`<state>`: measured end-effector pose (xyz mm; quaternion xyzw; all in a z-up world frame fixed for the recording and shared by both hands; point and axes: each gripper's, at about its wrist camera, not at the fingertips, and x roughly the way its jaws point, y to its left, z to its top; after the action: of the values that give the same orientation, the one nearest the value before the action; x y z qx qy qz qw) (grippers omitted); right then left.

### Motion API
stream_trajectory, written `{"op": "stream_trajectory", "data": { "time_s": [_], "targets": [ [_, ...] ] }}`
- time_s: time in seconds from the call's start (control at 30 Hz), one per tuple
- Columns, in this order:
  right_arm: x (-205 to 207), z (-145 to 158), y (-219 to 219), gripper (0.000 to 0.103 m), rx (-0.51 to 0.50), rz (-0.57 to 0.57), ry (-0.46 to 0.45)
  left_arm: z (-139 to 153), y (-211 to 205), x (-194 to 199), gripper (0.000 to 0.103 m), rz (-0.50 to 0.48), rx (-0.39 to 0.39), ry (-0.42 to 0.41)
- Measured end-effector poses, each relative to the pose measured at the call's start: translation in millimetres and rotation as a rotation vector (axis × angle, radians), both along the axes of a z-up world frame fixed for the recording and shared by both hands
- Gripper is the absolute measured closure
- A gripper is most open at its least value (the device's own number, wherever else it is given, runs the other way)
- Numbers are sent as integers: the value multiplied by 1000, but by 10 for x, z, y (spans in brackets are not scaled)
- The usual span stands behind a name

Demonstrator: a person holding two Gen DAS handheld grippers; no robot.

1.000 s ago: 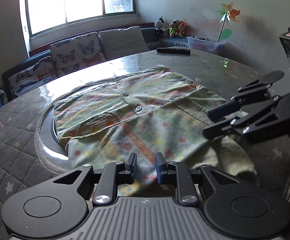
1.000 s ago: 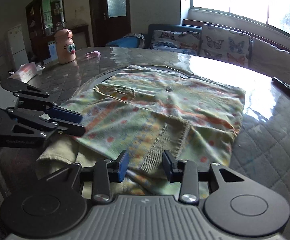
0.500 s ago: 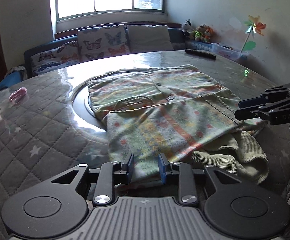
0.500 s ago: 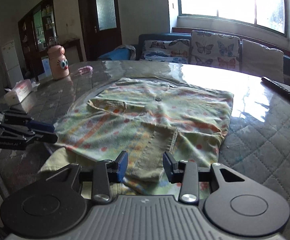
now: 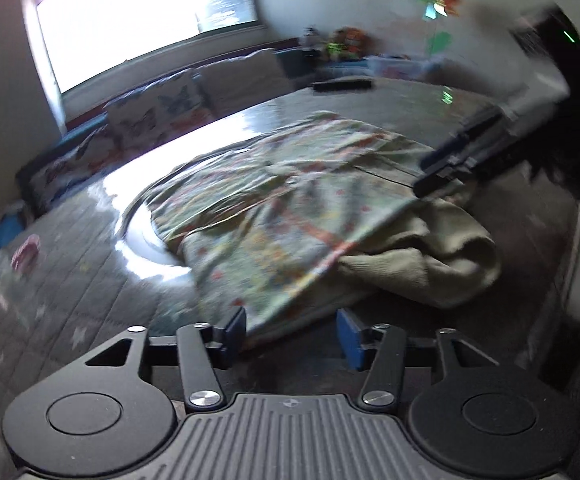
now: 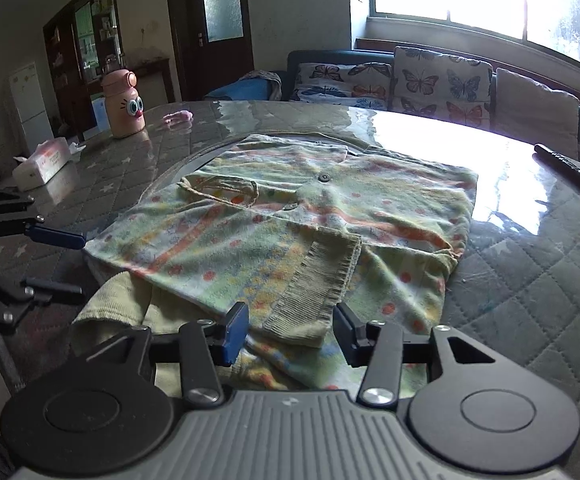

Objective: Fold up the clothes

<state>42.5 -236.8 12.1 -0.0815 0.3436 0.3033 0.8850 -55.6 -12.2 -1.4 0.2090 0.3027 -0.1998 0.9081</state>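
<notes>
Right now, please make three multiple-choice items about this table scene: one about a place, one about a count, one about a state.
1. Where does the pink bottle stand?
A. on the table, beyond the cardigan
B. on the sofa
C. on the cardigan

2. How many buttons show on the cardigan in the right wrist view?
A. none
B. two
C. five

3. How are the right gripper jaws?
A. shut flat together
B. apart, with the ribbed cuff between them
C. clamped on the remote control

Key: 1 A, it stands on the tabletop near a tissue pack. 2 B, two dark buttons lie along the front. 3 B, a gap shows beside each pad.
</notes>
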Motion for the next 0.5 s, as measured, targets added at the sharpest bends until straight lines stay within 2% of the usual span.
{"op": "stream_trajectory", "data": {
  "time_s": [0.07,0.2,0.33,0.4,0.47,0.5],
  "targets": [
    [-32,24,-32,53,-10,3,-5,-40,-138,-13,43,-59,36,-29],
    [-114,88,-103,46,-45,14,-24,-91,-329,37,42,-137,56,-61],
    [-198,127,-175,38,-87,32,-39,-66,-430,59,42,-194,41,-103],
    [-245,132,-199,38,-116,48,-45,-44,-454,81,43,-210,21,-118],
    [-279,125,-203,37,-137,63,-50,-14,-438,141,55,-209,-21,-107],
    [-295,122,-203,37,-145,71,-52,4,-426,177,66,-203,-44,-96]
  ]
}}
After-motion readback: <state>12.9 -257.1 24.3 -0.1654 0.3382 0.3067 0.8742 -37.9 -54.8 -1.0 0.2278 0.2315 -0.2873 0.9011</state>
